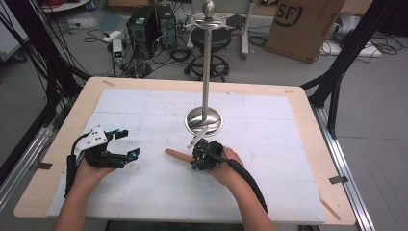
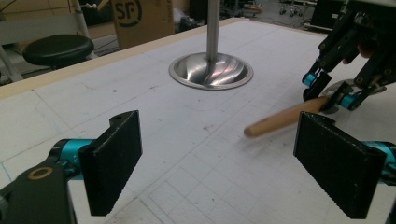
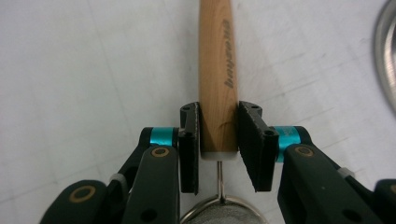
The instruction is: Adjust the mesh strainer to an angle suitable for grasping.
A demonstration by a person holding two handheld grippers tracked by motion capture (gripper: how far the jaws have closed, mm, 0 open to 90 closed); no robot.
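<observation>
A utensil with a light wooden handle (image 3: 217,70) and a wire-mesh head (image 3: 224,212) lies near the middle of the white mat. My right gripper (image 3: 218,140) is shut on the handle's end next to the metal stem, both pads pressing its sides. In the high view the right gripper (image 1: 199,156) sits just in front of the stand's base, and the handle (image 1: 177,155) points left. My left gripper (image 1: 129,143) rests at the mat's left, open, with nothing between its pads (image 2: 112,163). From there the handle (image 2: 280,120) and the right gripper (image 2: 329,93) show farther off.
A tall metal stand (image 1: 207,72) with a round dished base (image 1: 215,126) and hooks at its top rises behind the right hand. The white gridded mat (image 1: 269,144) covers the wooden table (image 1: 317,125). A stool, computers, cables and a cardboard box stand on the floor beyond.
</observation>
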